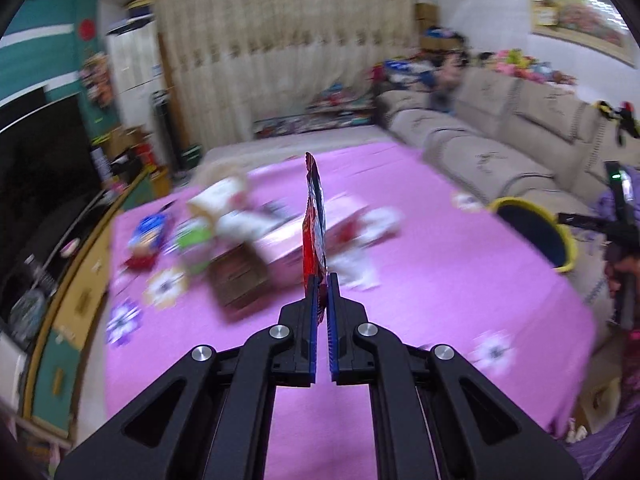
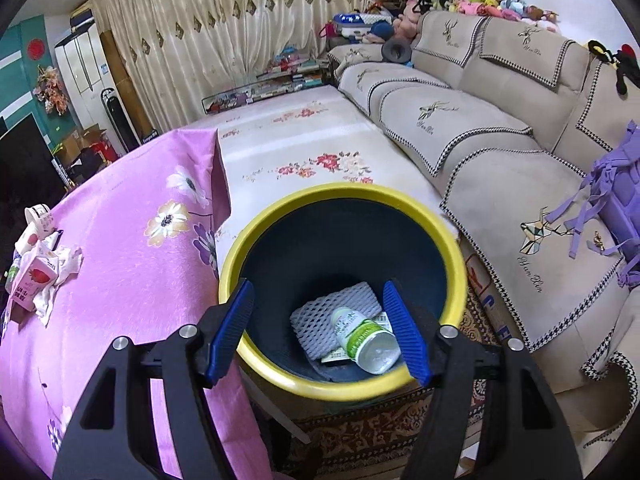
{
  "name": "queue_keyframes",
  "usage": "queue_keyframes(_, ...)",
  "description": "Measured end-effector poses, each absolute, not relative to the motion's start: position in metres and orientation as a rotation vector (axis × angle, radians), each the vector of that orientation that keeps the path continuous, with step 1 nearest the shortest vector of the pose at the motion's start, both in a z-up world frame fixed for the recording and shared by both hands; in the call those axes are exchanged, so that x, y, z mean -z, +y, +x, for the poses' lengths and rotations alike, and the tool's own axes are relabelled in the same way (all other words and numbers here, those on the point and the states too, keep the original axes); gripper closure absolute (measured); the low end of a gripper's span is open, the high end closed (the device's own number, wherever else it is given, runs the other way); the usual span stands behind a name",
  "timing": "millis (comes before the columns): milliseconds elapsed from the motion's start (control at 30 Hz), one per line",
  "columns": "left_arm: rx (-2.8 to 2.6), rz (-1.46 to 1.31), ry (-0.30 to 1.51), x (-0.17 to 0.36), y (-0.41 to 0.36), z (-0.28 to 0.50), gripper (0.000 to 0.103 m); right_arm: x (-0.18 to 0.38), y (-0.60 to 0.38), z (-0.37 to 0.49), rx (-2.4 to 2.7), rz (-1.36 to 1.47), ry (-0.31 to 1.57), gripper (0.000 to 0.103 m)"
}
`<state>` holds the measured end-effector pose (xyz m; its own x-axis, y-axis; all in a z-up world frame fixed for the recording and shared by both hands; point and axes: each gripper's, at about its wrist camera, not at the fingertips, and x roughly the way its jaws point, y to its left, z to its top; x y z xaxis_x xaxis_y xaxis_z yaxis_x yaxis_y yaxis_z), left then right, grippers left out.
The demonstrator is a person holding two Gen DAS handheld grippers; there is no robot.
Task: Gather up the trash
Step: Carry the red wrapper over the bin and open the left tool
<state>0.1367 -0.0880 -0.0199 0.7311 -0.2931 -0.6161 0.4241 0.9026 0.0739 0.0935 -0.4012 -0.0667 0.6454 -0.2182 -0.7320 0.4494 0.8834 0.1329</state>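
Note:
My left gripper (image 1: pixel 323 280) is shut on a red snack wrapper (image 1: pixel 315 216) and holds it upright above the pink tablecloth (image 1: pixel 420 280). Behind it lies a blurred pile of trash: cartons (image 1: pixel 240 272), a blue packet (image 1: pixel 150 232) and crumpled paper (image 1: pixel 372 224). The yellow-rimmed bin (image 1: pixel 536 232) stands at the table's right edge. My right gripper (image 2: pixel 320 320) is open and empty above that bin (image 2: pixel 448 240), which holds a white foam net (image 2: pixel 332 320) and a green-labelled bottle (image 2: pixel 364 338). A pink strawberry milk carton (image 2: pixel 34 280) and tissue (image 2: pixel 60 276) lie on the cloth at left.
A beige sofa (image 2: pixel 500 140) runs along the right, with a purple bag (image 2: pixel 616 200) on it. A floral-covered surface (image 2: pixel 304 140) lies beyond the bin. A TV and cabinet (image 1: pixel 48 184) are at left. A patterned rug (image 2: pixel 380 420) lies under the bin.

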Motion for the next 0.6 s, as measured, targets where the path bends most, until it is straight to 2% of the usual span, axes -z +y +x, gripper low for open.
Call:
queue_keyframes(300, 0.743, 0.295, 0.62, 0.013, -0.241, 0.139, 0.098, 0.045, -0.425, 0.043, 0.446, 0.301, 0.719, 0.039)
queue_keyframes(600, 0.959, 0.351, 0.735, 0.045, -0.384, 0.165, 0.098, 0.044, -0.461, 0.004, 0.527, 0.329, 0.701, 0.039)
